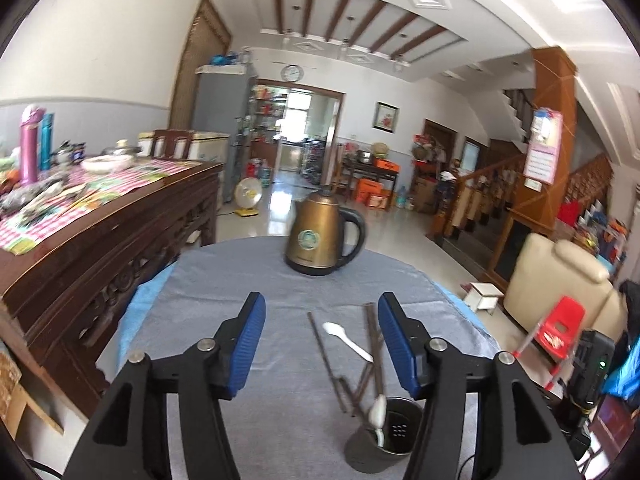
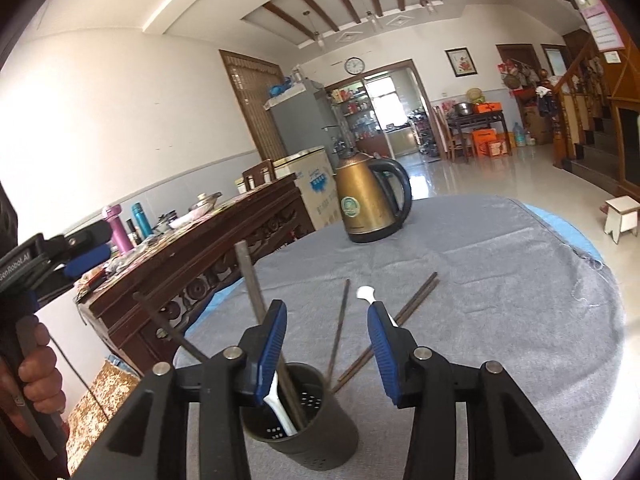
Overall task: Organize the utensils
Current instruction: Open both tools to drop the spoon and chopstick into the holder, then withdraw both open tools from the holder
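A dark metal utensil holder (image 1: 384, 440) (image 2: 304, 420) stands on the grey cloth near the table's front. It holds a white spoon (image 2: 280, 404) and dark chopsticks (image 2: 256, 304). A second white spoon (image 1: 346, 340) (image 2: 366, 294) and several dark chopsticks (image 1: 324, 348) (image 2: 408, 312) lie loose on the cloth beyond it. My left gripper (image 1: 320, 320) is open and empty, left of the holder. My right gripper (image 2: 326, 328) is open and empty, just above and behind the holder.
A brass kettle (image 1: 324, 236) (image 2: 370, 200) stands at the table's far side. A dark wooden sideboard (image 1: 100, 240) with bottles and dishes runs along the left. A cream sofa (image 1: 560, 280), a red chair (image 1: 560, 328) and a small white stool (image 2: 620, 216) stand to the right.
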The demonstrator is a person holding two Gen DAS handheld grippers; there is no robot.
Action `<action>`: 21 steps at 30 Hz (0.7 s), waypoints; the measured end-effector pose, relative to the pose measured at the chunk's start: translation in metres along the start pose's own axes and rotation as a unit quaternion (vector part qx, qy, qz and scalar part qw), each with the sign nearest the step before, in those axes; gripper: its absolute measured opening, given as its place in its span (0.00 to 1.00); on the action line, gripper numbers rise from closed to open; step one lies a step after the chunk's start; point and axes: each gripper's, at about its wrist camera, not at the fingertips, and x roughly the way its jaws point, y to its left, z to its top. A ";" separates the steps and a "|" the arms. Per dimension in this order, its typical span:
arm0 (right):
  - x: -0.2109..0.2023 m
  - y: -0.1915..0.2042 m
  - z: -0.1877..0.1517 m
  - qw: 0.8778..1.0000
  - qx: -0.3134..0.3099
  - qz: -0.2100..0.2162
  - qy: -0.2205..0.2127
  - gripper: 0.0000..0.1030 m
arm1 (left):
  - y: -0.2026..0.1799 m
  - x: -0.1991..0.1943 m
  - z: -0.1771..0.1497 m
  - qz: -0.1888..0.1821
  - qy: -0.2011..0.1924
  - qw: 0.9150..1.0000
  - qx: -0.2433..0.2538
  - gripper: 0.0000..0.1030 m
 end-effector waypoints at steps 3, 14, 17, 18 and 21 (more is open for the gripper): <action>0.001 -0.009 0.001 1.000 0.017 -0.007 0.004 0.44 | 0.018 -0.001 0.002 0.022 -0.001 0.999 -0.026 0.69; 0.009 -0.042 -0.001 0.997 0.074 -0.026 0.027 0.44 | 0.081 0.021 -0.013 0.101 0.048 0.990 -0.087 0.73; 0.011 -0.048 -0.002 0.995 0.085 -0.030 0.035 0.44 | 0.090 0.037 -0.024 0.118 0.087 0.985 -0.093 0.73; 0.011 -0.049 -0.002 0.995 0.087 -0.032 0.037 0.44 | 0.093 0.045 -0.031 0.124 0.108 0.982 -0.094 0.73; 0.014 -0.056 -0.004 0.993 0.100 -0.034 0.045 0.44 | 0.097 0.063 -0.046 0.133 0.155 0.974 -0.095 0.73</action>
